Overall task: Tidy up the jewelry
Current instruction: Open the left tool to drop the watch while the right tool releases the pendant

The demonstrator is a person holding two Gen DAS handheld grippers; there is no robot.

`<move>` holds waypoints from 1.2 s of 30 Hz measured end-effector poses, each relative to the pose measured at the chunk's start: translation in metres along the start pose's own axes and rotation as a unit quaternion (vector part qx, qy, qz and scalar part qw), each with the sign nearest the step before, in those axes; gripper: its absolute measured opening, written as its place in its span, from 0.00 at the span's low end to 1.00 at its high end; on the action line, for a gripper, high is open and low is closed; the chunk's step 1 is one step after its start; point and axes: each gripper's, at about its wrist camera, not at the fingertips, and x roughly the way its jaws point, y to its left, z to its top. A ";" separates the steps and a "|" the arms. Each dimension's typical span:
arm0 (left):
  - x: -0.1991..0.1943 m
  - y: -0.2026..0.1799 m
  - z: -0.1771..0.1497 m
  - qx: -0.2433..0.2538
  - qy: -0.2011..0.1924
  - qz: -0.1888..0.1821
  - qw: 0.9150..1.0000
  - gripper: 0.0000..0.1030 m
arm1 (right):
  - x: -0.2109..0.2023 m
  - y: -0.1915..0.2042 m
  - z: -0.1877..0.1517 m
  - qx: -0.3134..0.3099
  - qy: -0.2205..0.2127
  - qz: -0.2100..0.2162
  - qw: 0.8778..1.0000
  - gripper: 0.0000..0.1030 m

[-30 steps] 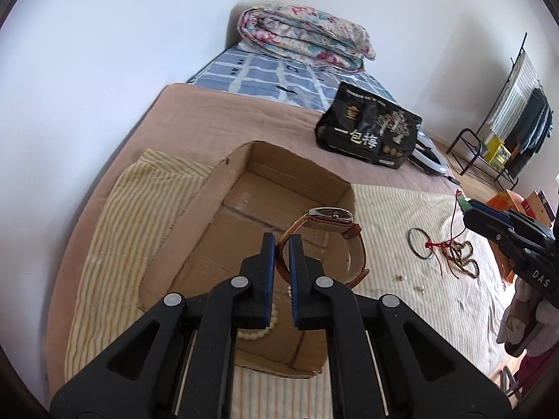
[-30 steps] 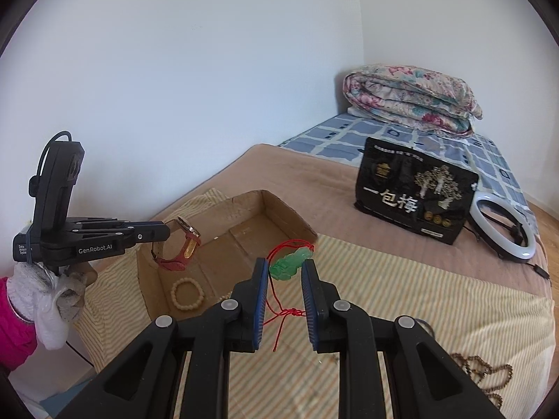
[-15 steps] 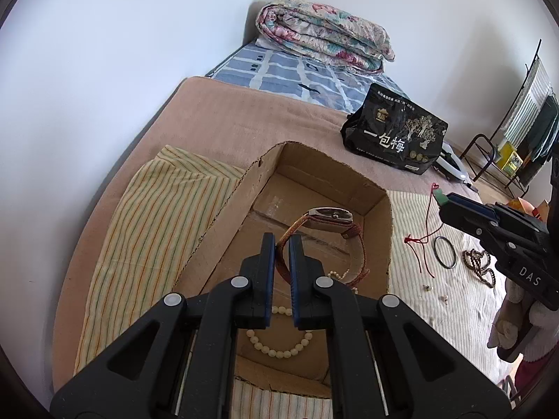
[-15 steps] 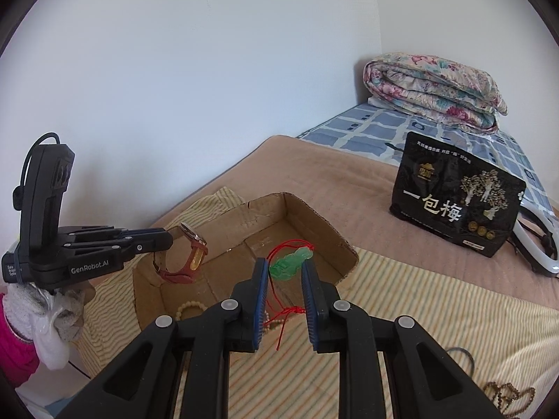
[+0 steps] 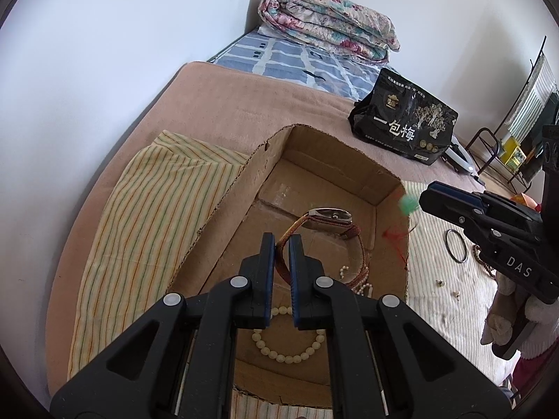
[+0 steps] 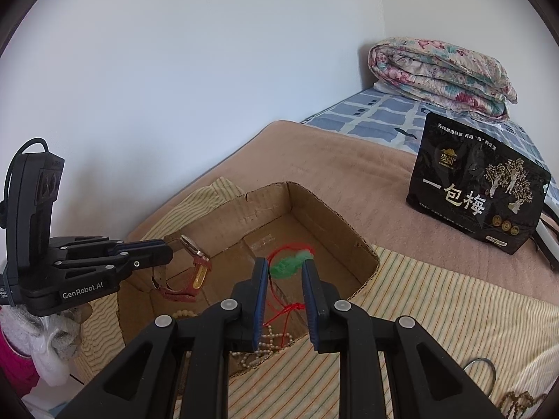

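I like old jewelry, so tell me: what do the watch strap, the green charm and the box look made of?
The watch strap looks like reddish-brown leather, matte and stitched, though it could be imitation. The green charm looks like jade or glass, translucent, on a red cord. The box is plain brown corrugated cardboard with torn, fluted edges.

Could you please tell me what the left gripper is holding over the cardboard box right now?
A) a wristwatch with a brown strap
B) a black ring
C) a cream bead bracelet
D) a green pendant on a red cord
A: the left gripper is shut on the strap of the wristwatch, which hangs above the cardboard box, while the cream bead bracelet lies on the box floor.
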 end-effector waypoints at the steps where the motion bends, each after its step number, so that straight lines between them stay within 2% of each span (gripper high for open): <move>1: 0.000 -0.001 0.000 0.001 -0.001 -0.002 1.000 0.06 | 0.000 0.001 0.000 0.000 0.000 -0.001 1.000 0.28; 3: 0.001 -0.001 -0.001 0.001 -0.001 -0.001 1.000 0.07 | 0.000 0.001 0.000 0.000 0.000 -0.002 1.000 0.36; 5: 0.001 -0.001 -0.001 0.002 -0.001 0.002 1.000 0.12 | 0.000 0.002 0.000 0.002 -0.002 -0.007 1.000 0.51; 7: 0.000 -0.002 -0.002 0.003 -0.003 0.004 1.000 0.12 | -0.003 0.002 -0.001 0.005 -0.007 -0.012 1.000 0.61; 18: 0.000 -0.002 -0.003 0.002 -0.002 0.005 1.000 0.12 | -0.016 0.004 -0.006 0.003 -0.011 -0.020 1.000 0.72; 27: -0.011 -0.014 -0.006 0.011 -0.004 0.005 1.000 0.12 | -0.036 -0.003 -0.012 0.011 -0.022 -0.037 0.999 0.89; 29: -0.015 -0.019 -0.007 0.014 -0.006 0.005 1.000 0.12 | -0.041 -0.007 -0.013 0.016 -0.024 -0.045 0.999 0.96; 31: -0.018 -0.023 -0.007 0.015 -0.007 0.003 1.000 0.12 | -0.047 -0.012 -0.015 0.023 -0.028 -0.050 0.998 0.98; 34: -0.021 -0.030 -0.008 0.018 -0.009 -0.003 1.000 0.33 | -0.056 -0.020 -0.018 0.032 -0.030 -0.058 0.997 1.00; 36: -0.024 -0.036 -0.009 0.023 -0.013 -0.005 1.000 0.37 | -0.063 -0.025 -0.022 0.035 -0.030 -0.065 0.997 1.00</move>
